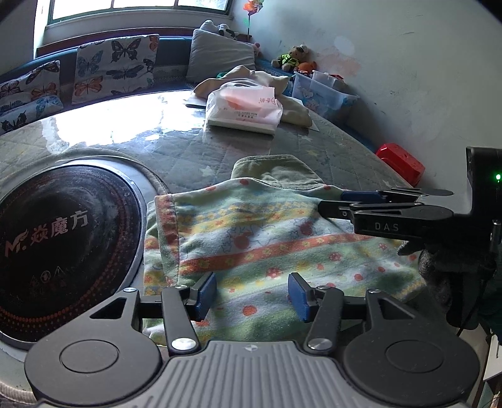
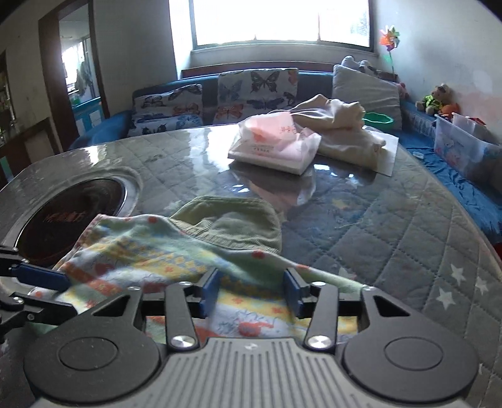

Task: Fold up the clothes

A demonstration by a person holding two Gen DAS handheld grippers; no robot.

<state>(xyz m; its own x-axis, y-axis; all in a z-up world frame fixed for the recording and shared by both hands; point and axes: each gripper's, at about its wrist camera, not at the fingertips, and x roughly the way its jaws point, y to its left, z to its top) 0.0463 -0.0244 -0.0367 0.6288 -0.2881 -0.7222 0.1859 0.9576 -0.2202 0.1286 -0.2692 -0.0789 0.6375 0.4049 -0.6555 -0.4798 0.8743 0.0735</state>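
Left wrist view, item by item, from your fingers outward.

Left gripper (image 1: 252, 293): blue pads apart, nothing clamped; they hover over the near part of the garment (image 1: 266, 238).

Right gripper (image 1: 360, 201): enters from the right, held in your gloved hand (image 1: 439, 260), its tips over the garment's far right edge. In the right wrist view its pads (image 2: 210, 292) stand apart with patterned cloth lying between and beneath them; no pad presses on it.

Garment: small, flower-striped, with a green ribbed part (image 1: 279, 172) at its far end. Lies flat on the table (image 1: 313, 147), just beside the cooktop (image 1: 62, 238).

Cooktop: round, black, set into the table at the left, printed with lettering.

Table: covered in quilted cloth with stars under a glossy clear sheet.

Far side of table: plastic bag (image 1: 243, 106) holding a flat box, touching a cream cloth (image 1: 266, 81).

Beyond: butterfly cushions (image 1: 116, 66), grey pillow (image 1: 219, 55), teddy (image 1: 293, 56), clear bin (image 1: 323, 92), red box (image 1: 400, 161), window (image 2: 282, 22).
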